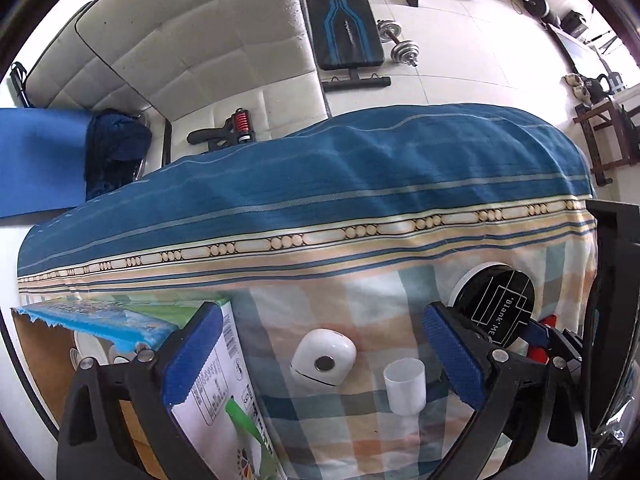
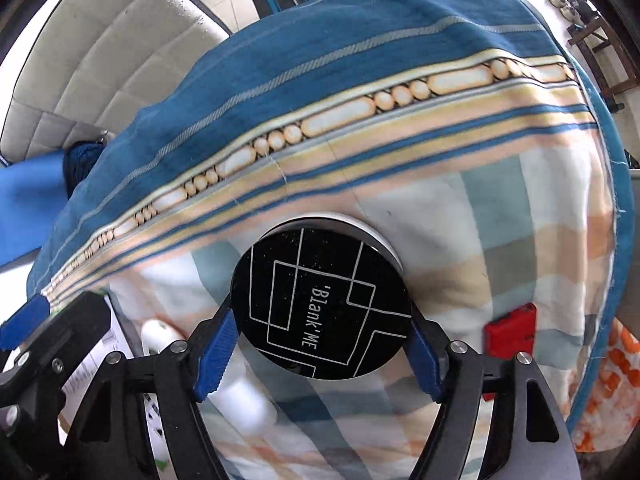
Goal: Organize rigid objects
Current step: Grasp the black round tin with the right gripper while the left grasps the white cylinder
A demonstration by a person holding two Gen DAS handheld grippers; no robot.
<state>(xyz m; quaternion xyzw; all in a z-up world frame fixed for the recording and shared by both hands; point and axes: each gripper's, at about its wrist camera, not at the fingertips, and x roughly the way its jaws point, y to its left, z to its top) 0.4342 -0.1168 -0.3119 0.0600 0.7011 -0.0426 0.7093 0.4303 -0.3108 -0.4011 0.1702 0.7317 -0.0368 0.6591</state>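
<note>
My right gripper (image 2: 320, 352) is shut on a round black compact (image 2: 320, 304) with white lines and "Blank ME" on its lid, held tilted above the checked cloth. The compact also shows in the left wrist view (image 1: 498, 304). My left gripper (image 1: 320, 356) is open and empty over the cloth. Between its fingers lie a white rounded case (image 1: 324, 356) with a metal disc and a small white cup (image 1: 406, 386). The left finger sits against an open cardboard box (image 1: 216, 384).
A small red object (image 2: 510, 330) lies on the cloth right of the compact. The blue-striped tablecloth (image 1: 320, 184) drapes over the far table edge. Beyond are a white sofa (image 1: 180, 40), a weight bench (image 1: 344, 20) and dumbbells (image 1: 396, 40) on the floor.
</note>
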